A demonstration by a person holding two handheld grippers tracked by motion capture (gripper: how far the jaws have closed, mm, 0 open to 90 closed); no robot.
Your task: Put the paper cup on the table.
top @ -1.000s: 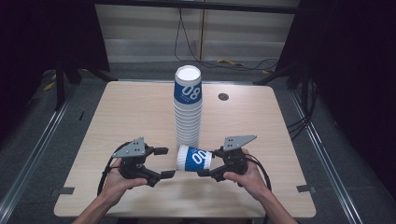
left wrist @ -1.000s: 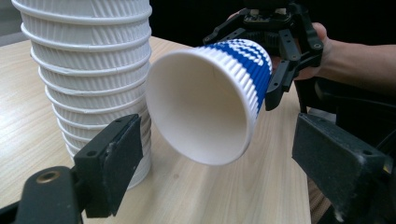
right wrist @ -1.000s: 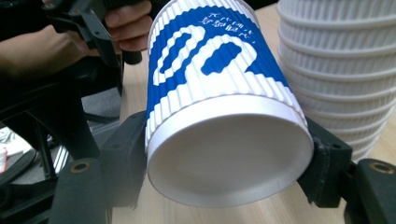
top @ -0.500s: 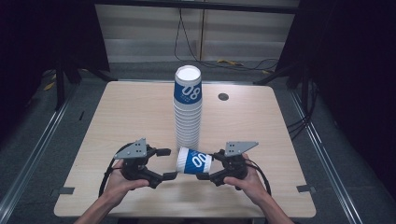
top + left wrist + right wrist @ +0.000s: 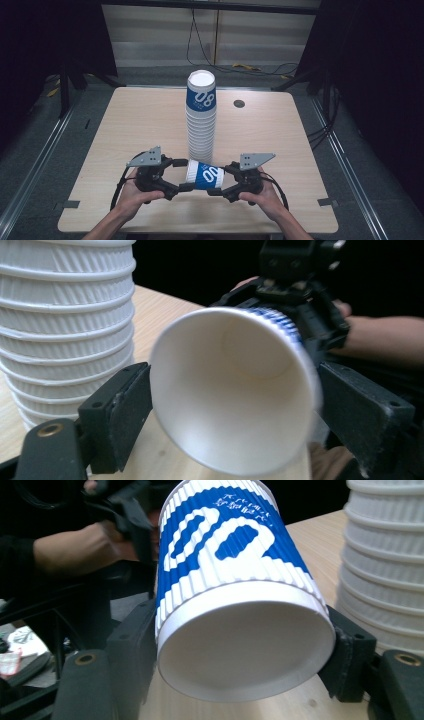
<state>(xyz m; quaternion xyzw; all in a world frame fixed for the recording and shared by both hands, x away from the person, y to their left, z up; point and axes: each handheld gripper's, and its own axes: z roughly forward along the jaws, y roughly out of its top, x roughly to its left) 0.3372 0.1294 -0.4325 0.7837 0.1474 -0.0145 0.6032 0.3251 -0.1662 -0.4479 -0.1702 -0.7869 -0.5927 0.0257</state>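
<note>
A blue and white paper cup [image 5: 205, 175] lies on its side above the table's front edge, between both grippers. My right gripper [image 5: 220, 180] is shut on its base end, and in the right gripper view the jaws clamp the cup [image 5: 225, 555] from both sides. My left gripper [image 5: 182, 175] faces the cup's open mouth [image 5: 235, 390]. Its wide jaws flank the rim closely, and I see no squeeze on the rim. Just behind stands a tall stack of cups [image 5: 201, 120], upright at the table's middle.
The wooden table [image 5: 125, 125] has a small dark round hole [image 5: 239, 103] at the back right. The stack's ribbed white side [image 5: 65, 315] is close to the left gripper and also beside the right gripper [image 5: 385, 555]. Dark floor and cables surround the table.
The left gripper has closed in on the cup from the left, so its jaws now flank the rim. Both hands and the cup have shifted slightly toward the front edge.
</note>
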